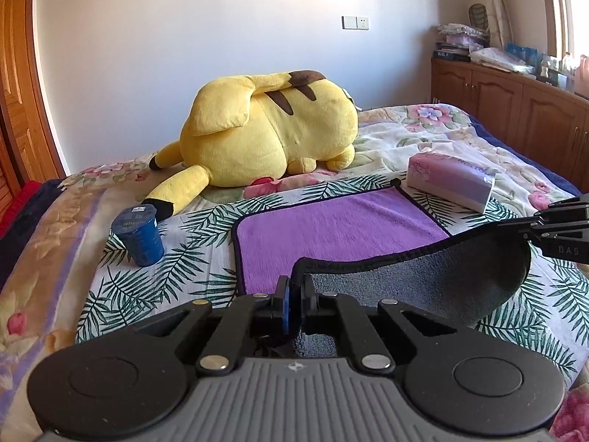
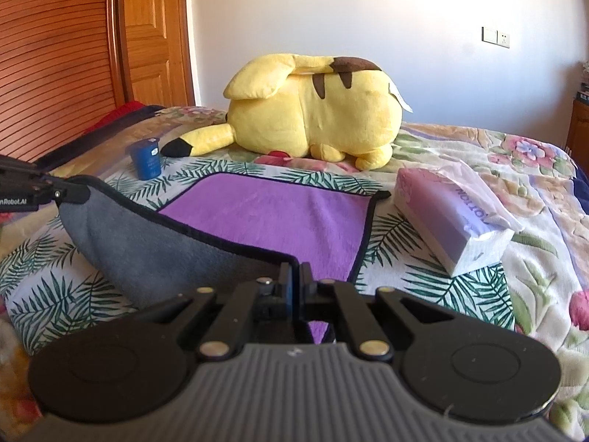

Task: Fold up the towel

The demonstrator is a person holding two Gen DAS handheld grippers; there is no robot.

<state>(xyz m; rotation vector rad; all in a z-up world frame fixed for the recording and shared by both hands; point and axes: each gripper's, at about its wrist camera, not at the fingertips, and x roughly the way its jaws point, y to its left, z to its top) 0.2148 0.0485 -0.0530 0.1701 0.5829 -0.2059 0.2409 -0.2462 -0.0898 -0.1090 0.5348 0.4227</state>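
The towel [image 1: 331, 228] is purple on top and grey underneath with a dark hem, and it lies on a leaf-print cloth on the bed. Its near edge is lifted off the cloth, showing the grey side [image 1: 423, 280]. My left gripper [image 1: 294, 283] is shut on the near left corner. My right gripper [image 2: 294, 272] is shut on the near right corner. Each gripper shows at the edge of the other's view, pinching the hem. The towel [image 2: 272, 213] sags between the two grips, and its far half lies flat.
A blue cup [image 1: 140, 235] stands left of the towel. A tissue pack [image 1: 452, 180] lies to its right. A large yellow plush [image 1: 265, 132] lies behind it. A wooden cabinet [image 1: 515, 107] runs along the right wall and wooden doors [image 2: 73, 55] stand at left.
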